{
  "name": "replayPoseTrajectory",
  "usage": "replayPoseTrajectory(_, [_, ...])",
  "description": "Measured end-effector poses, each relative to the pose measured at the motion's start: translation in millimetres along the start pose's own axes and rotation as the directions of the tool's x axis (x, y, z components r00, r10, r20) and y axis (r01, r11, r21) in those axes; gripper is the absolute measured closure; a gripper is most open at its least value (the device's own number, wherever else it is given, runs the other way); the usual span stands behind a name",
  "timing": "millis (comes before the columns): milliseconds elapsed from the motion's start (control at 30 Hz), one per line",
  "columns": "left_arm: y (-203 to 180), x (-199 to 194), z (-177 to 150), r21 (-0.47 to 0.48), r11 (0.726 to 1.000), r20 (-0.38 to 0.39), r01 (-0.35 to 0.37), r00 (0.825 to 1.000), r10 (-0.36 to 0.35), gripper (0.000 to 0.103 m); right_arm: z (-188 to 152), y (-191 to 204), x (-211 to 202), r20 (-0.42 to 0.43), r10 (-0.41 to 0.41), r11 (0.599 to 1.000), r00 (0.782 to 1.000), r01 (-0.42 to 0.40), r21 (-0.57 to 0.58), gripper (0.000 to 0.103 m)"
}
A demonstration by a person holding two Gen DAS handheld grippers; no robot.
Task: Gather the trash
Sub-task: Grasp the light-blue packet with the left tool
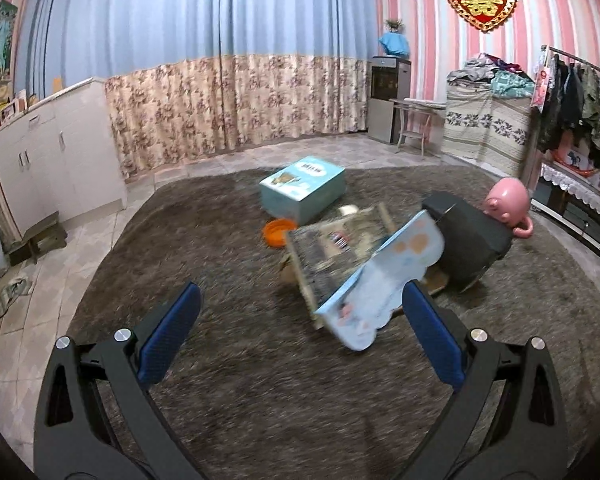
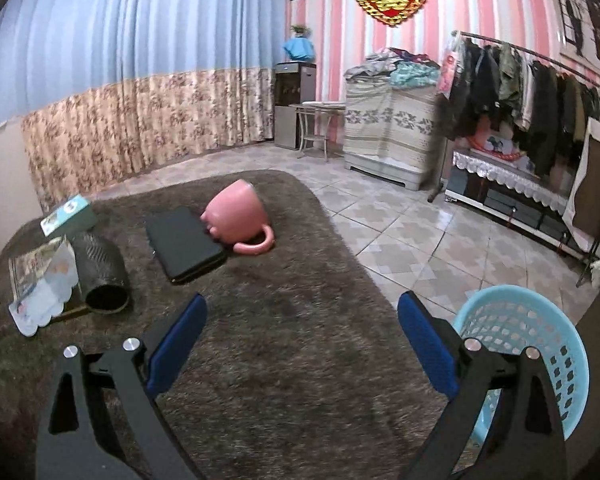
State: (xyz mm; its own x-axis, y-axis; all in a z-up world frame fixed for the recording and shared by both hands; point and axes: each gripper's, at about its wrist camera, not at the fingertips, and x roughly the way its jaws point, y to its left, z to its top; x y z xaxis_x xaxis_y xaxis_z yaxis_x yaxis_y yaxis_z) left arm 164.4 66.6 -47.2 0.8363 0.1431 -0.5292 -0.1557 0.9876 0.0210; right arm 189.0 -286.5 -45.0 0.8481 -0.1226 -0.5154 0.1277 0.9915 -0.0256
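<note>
With both hand-held grippers, left [image 1: 302, 308] and right [image 2: 302, 316], spread wide and empty, the approach step applied; next, close on the wrapper [image 1: 376, 284] ahead, basket [image 2: 540, 344] rightward.

Left gripper [image 1: 302, 302] spread wide, holding nothing (blue pads apart); right gripper [image 2: 302, 312] likewise wide, empty, angled downward.

A light-blue wrapper [image 1: 374, 294] with a scalloped edge and orange spots lies crumpled and tilted on the brown rug, overlapping the near right corner of a flat printed paper sheet [image 1: 332, 256]; its picture is blurred, so the print is unreadable; an aqua plastic basket [image 2: 540, 344] with a perforated wall stands upright at the rug's right edge, far right of the wrapper.
</note>
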Motion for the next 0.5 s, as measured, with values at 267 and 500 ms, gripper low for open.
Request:
replayPoseTrajectory(267, [12, 19, -17, -0.009, 1.0, -0.067, -0.012, 0.998, 0.011, 0.006, -4, 19, 5, -0.025, 0.047, 0.999, 0.999, -0.047, -0.003, 0.009])
replayPoseTrajectory(500, [5, 43, -23, 0.02, 1.0, -0.112, 0.011, 0.994, -0.009, 0.006, -7, 32, 14, -0.055, 0.059, 0.998, 0.997, -0.06, -0.019, 0.009])
